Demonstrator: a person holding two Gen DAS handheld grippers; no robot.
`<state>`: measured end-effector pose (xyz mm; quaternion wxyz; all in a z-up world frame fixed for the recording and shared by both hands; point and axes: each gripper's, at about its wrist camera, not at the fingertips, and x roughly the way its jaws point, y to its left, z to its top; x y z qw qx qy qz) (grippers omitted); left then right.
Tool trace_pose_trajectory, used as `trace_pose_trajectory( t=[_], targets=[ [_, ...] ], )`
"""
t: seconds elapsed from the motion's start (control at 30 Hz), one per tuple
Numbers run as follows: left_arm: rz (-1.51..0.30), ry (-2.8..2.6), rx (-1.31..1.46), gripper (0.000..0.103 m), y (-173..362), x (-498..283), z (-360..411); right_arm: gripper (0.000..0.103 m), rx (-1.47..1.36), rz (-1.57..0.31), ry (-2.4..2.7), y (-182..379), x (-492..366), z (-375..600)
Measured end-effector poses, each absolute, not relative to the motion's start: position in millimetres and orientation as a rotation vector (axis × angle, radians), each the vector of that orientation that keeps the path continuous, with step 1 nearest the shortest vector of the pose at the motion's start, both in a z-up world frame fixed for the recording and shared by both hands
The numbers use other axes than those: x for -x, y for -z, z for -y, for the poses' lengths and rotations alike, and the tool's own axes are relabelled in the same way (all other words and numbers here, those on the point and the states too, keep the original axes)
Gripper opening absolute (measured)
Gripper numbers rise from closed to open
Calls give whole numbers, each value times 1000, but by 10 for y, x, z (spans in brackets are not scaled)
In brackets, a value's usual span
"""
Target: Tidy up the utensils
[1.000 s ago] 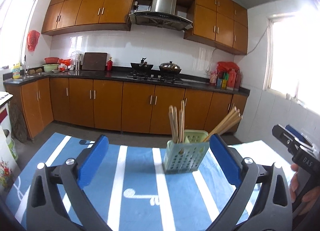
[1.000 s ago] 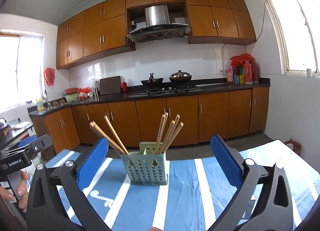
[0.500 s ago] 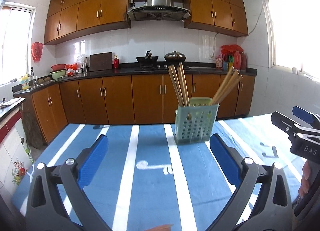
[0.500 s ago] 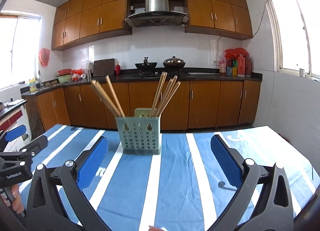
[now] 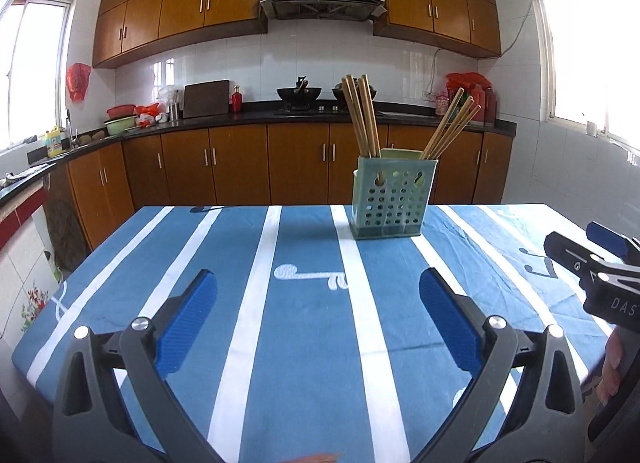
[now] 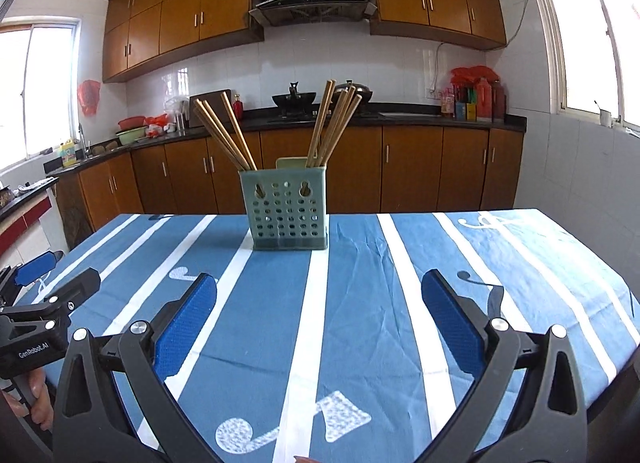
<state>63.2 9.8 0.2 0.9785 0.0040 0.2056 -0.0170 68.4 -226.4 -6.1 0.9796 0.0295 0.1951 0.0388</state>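
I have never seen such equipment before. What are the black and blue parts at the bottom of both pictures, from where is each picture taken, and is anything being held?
No robot is here. A person holds a hand-held gripper in each hand, and each gripper carries a camera that looks forward along its two fingers. One picture comes from the left gripper, the other from the right gripper. The blue parts are the finger pads. Both grippers are open and hold nothing.

On the table's blue cloth with white stripes stands a pale green perforated plastic holder with two bunches of wooden chopsticks in it. Each view also shows the other gripper at its edge. Behind is a kitchen with brown cabinets.
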Motion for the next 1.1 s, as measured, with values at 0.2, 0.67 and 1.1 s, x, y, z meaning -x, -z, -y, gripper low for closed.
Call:
trace_pose_trajectory(
  t=[0.2,0.67,1.1],
  targets=[
    [-418,26,-6,99,26,-557,-104,101,-54,-411,-76,145,-620,2266],
    [-411,35,2,99,41,-464,-96,101,-49,-392,-73,134,-513,2277],
    [-406,35,2,99,47,-437,-89,101,-50,-393,-74,147,-477,2275]
  ],
)
